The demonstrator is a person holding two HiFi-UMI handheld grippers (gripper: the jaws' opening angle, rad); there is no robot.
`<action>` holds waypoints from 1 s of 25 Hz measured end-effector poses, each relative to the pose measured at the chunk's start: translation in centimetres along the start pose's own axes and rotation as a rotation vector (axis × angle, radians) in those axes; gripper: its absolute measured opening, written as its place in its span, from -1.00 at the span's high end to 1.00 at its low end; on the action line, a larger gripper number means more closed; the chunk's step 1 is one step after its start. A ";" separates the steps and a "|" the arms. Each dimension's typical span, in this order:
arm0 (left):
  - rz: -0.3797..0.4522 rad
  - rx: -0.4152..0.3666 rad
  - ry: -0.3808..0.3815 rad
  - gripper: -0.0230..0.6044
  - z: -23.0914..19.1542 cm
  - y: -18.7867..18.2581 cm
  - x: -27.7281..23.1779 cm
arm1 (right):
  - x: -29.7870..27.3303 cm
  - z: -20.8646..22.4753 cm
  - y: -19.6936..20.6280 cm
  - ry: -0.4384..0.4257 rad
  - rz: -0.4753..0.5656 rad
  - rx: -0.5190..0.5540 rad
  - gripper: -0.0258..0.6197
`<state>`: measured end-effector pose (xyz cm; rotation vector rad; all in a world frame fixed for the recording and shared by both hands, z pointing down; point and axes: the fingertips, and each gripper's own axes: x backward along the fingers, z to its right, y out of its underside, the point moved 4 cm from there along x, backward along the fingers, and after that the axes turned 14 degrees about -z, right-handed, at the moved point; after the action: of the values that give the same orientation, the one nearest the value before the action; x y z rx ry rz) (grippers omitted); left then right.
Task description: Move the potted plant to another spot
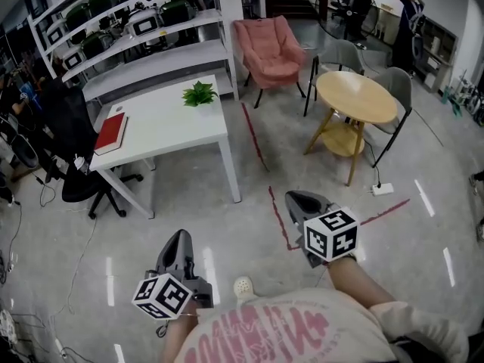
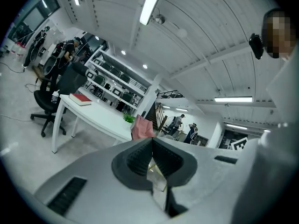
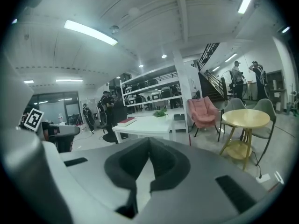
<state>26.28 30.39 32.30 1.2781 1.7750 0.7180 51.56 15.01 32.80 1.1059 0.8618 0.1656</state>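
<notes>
Head view: plant on white table.

- An open-plan office that doubles as a lab or test space, with a wide glossy floor.
- A white counter carries a red book and a small potted plant; a black office chair stands at its end.
- Behind it, a tall white rack of shelves is packed with equipment.
- A lounge corner has a pink armchair and a round wooden table with grey chairs.
- Red tape lines mark the floor, where a power strip and loose cables lie.
- Long strip lights run along the ceiling, a staircase rises at the back, and people stand near it.
</notes>
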 end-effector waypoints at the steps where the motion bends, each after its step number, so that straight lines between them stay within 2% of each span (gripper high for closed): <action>1: 0.006 -0.013 0.005 0.92 -0.4 -1.2 -0.6 | -0.7 0.0 -1.0 0.002 0.012 -0.003 0.90; 5: 0.016 -0.063 0.021 0.92 -2.1 -5.3 -2.8 | -3.2 -0.5 -4.6 0.001 0.051 -0.006 0.90; 15: 0.043 -0.064 0.074 0.92 -7.3 -12.2 -7.5 | -10.1 -1.4 -11.1 0.029 0.077 0.032 0.90; 21: 0.030 -0.082 0.099 0.92 -9.8 -14.6 -10.1 | -14.1 -1.6 -13.1 0.033 0.087 0.019 0.90; 25: 0.007 -0.073 0.101 0.92 -11.8 -14.4 -11.2 | -16.2 -1.9 -12.5 0.037 0.070 0.013 0.90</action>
<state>10.85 15.28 29.72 1.2187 1.8089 0.8564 35.73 2.06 30.57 1.1490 0.8585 0.2399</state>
